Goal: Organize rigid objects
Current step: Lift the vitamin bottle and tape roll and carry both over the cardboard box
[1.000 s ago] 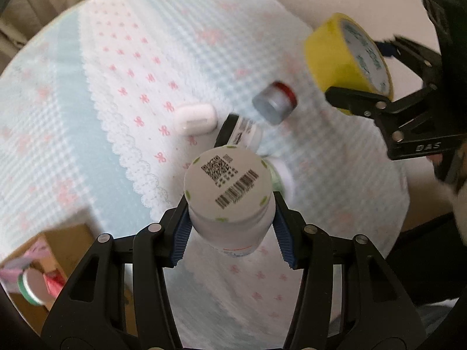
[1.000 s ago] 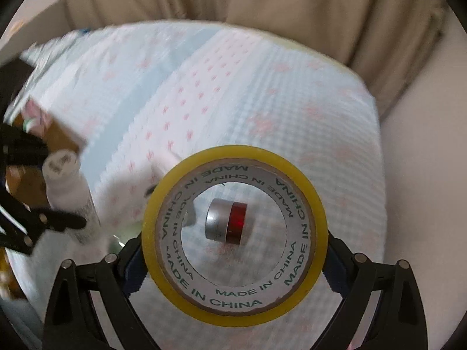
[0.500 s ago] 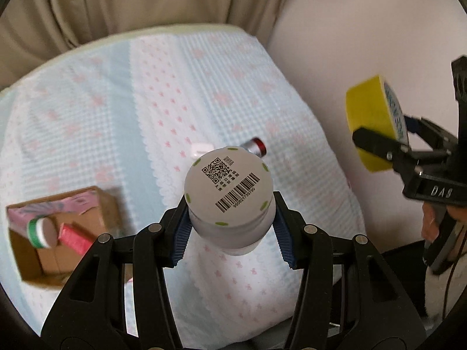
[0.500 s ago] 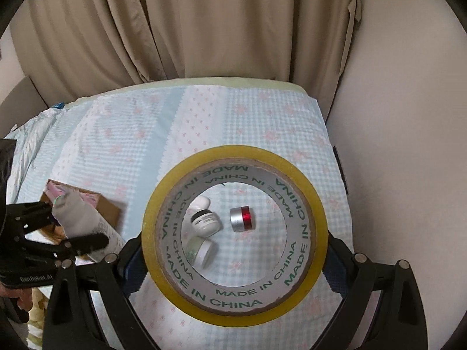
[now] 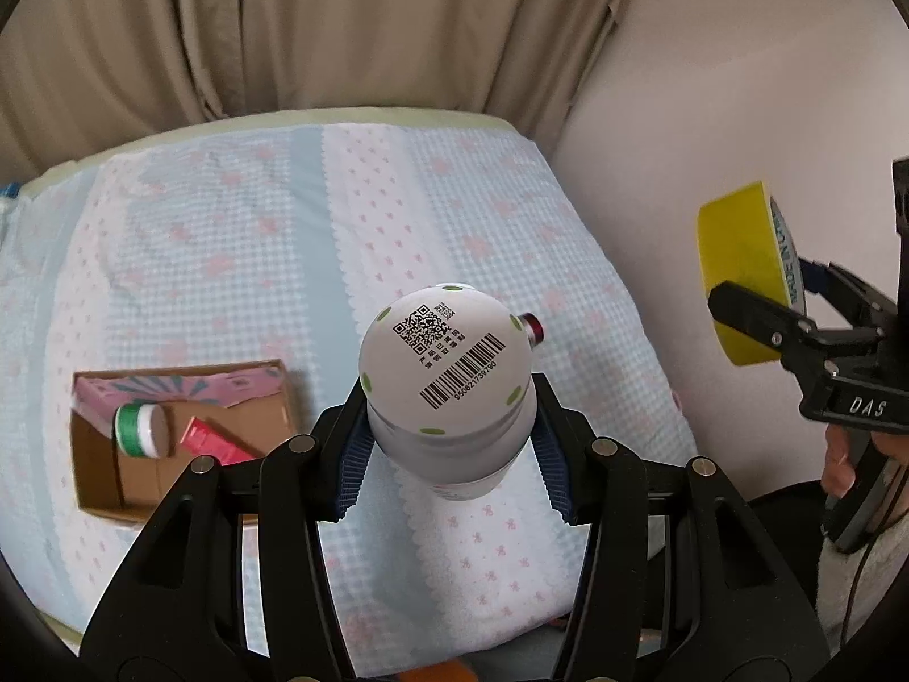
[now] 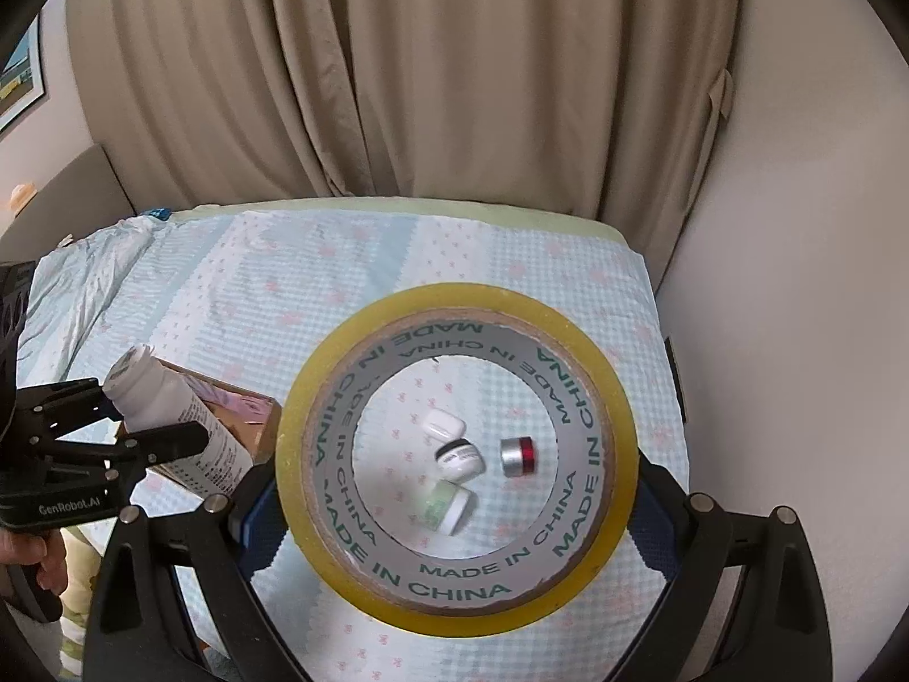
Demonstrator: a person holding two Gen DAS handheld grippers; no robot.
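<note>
Left gripper (image 5: 449, 443) is clamped tight on a white bottle (image 5: 446, 381), blue pads squeezing its sides, the barcoded base turned up toward the wrist camera and the whole thing held clear above the bed (image 5: 227, 261). Right gripper (image 6: 449, 517) has its jaws spread wide around a yellow tape roll (image 6: 454, 452), pads pressing the outer rim on both sides, the roll facing the camera with "MADE IN CHINA" printed round the core. From the left wrist view that same roll (image 5: 738, 278) hangs out past the right edge of the bed, against the pale wall.

Down on the checked blue bedspread, seen through the hole of the roll, four small things lie close together near the right edge: a white case (image 6: 444, 426), a white jar with a black band (image 6: 460, 459) touching it, a pale green jar (image 6: 446, 506) on its side just below, and a silver-and-red jar (image 6: 517, 456) a little to the right.

Toward the left edge sits an open cardboard box (image 5: 96, 454), holding a green-capped container (image 5: 139, 429), a red tube (image 5: 210, 440) and a pink packet (image 5: 187, 389). Beige curtains (image 6: 397, 85) hang behind the far edge.
</note>
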